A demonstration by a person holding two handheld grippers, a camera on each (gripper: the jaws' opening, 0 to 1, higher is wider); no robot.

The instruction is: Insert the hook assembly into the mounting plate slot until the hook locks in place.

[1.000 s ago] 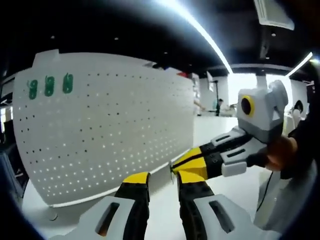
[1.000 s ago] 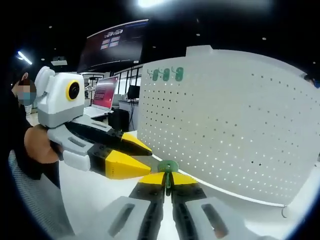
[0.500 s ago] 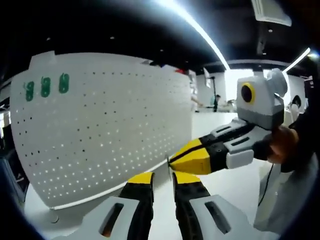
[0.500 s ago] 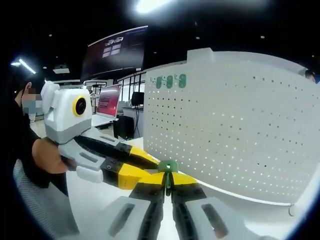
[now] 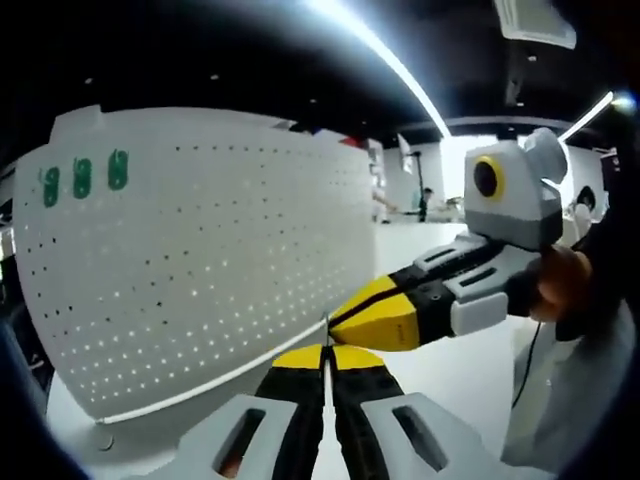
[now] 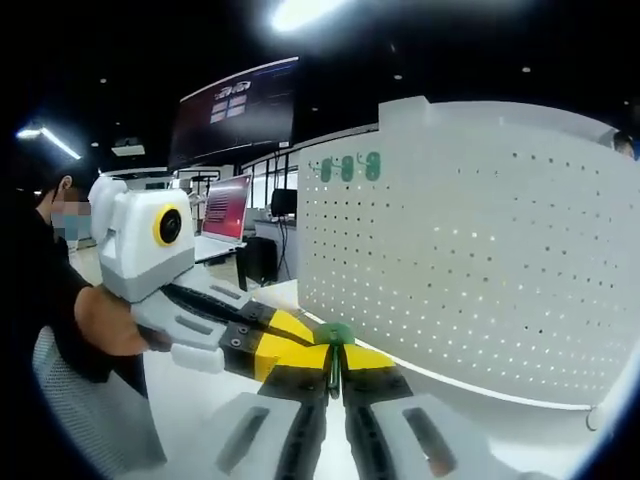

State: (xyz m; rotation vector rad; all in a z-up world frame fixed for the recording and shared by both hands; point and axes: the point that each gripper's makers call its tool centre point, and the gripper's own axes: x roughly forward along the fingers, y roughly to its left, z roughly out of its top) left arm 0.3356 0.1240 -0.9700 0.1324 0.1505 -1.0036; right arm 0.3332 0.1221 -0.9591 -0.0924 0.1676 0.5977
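Observation:
A white pegboard mounting plate (image 5: 200, 260) (image 6: 480, 260) stands upright on the table. Three green hooks (image 5: 82, 177) (image 6: 347, 167) sit side by side in its top corner. My right gripper (image 6: 335, 350) is shut on a small green hook assembly (image 6: 334, 332), held in front of the plate's lower edge. In the left gripper view my left gripper (image 5: 323, 353) has its jaws together, just beneath the right gripper's (image 5: 336, 320) yellow tips. In the right gripper view the left gripper (image 6: 310, 338) reaches the hook from the left; whether it holds part of the hook is hidden.
The pegboard rests on a white table (image 5: 450, 370) (image 6: 190, 390). A person's hands (image 5: 560, 285) (image 6: 105, 320) hold the two grippers. A lit monitor (image 6: 227, 207) stands far behind on the left of the right gripper view.
My left jaws went from open to shut and moved in under the right gripper's tips. The right gripper kept its hold on the green hook. Both views drifted slightly.

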